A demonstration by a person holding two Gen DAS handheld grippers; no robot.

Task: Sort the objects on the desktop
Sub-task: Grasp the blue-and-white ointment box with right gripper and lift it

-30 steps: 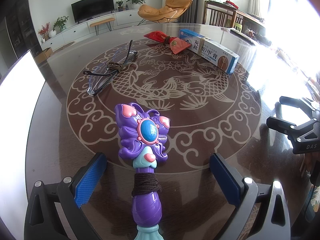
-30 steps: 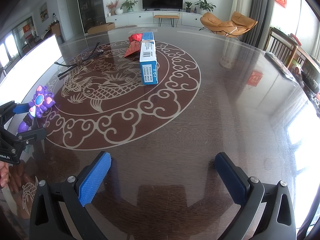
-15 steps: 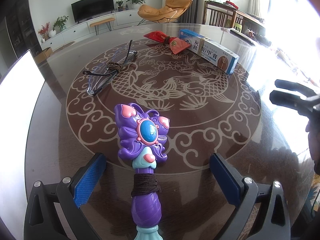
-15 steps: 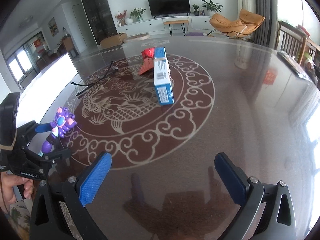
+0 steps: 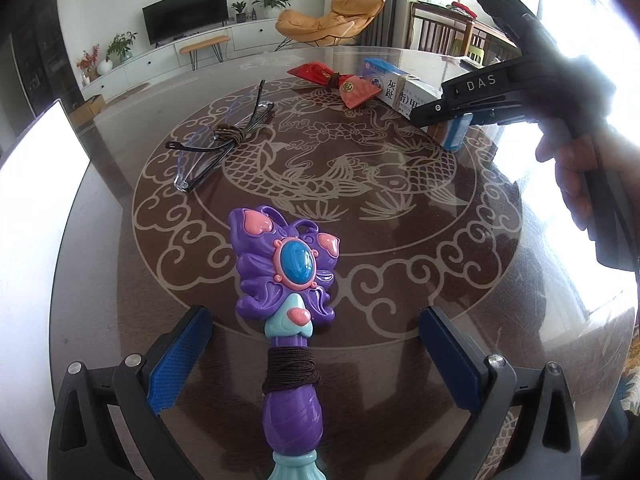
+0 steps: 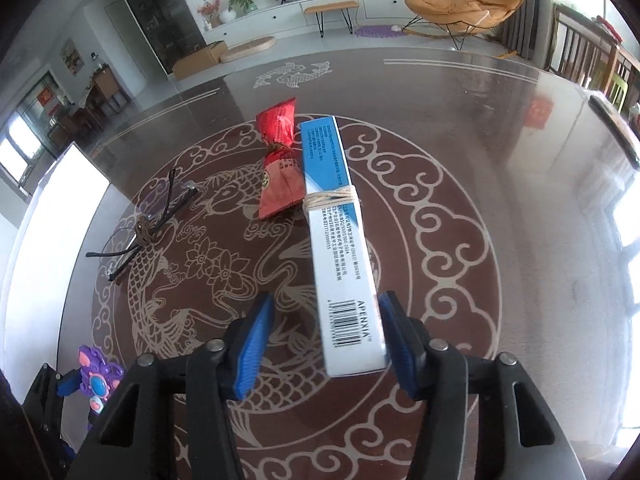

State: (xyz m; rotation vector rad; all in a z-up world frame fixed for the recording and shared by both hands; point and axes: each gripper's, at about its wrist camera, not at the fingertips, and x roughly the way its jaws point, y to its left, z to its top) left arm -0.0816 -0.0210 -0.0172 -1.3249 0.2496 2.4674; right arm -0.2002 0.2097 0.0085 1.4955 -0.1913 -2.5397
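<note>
Near your own edge of the round table (image 5: 540,320), your left gripper (image 5: 316,356) stands with its jaws spread wide, the purple toy wand (image 5: 286,280) lying between the blue pads without touching either. Farther toward the table's middle, your right gripper (image 6: 324,340) has just been closing its jaws around the near end of the blue-and-white box (image 6: 340,240); the right pad (image 6: 394,336) looks to be against the box's side, while a clear gap remains between the left pad (image 6: 254,344) and the box, so it is not yet pinched. A red candy-shaped packet (image 6: 280,172) lies just beside the box's left side, toward the far edge, so room there is tight. Folded glasses (image 6: 148,228) bound with cord lie toward the left edge, well apart from the box. Broad bare tabletop lies to the right of the box, out to the right edge. Only the right wrist view shows the pads at the box and the twine wound round its middle. Only the left wrist view shows your hand (image 5: 572,176) on the right gripper's handle, and the cord wrapped on the wand's handle.
</note>
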